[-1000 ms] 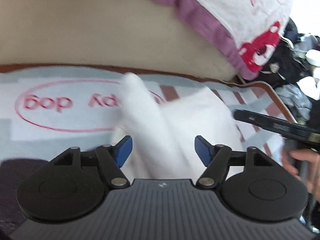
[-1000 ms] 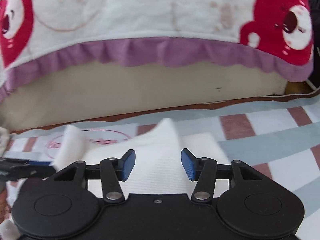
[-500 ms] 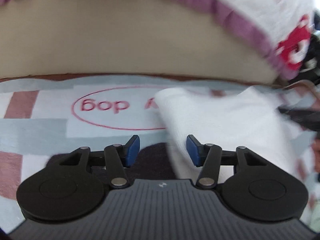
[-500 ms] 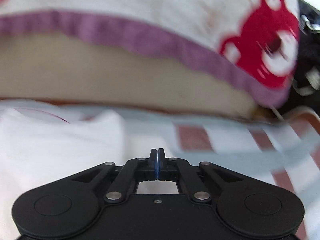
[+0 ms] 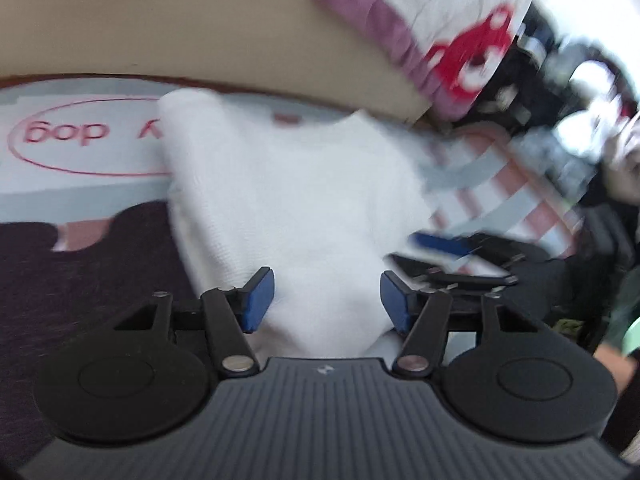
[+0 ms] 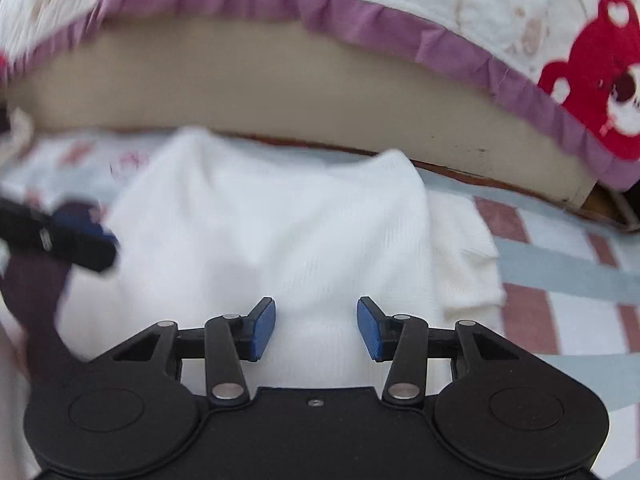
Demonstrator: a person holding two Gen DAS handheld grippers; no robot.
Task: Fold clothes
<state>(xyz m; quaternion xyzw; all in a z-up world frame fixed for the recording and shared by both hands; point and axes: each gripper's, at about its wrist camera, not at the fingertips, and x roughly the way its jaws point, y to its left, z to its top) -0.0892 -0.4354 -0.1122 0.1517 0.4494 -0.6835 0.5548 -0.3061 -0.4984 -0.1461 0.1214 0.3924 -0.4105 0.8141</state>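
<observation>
You had the white garment [image 6: 280, 240] partly folded on the mat, left gripper [image 5: 326, 300] and right gripper [image 6: 316, 328] both just reopened, cloth between jaws ungripped; more folds likely left.

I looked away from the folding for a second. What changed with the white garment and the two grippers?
The right hand-held gripper, shut and empty half a second ago, has just been opening and now stands open over the white garment. The left hand-held gripper stays open, its jaws having just widened slightly, unpressed. The garment went from bunched upright to flatter. The patterned mat is unchanged.
</observation>
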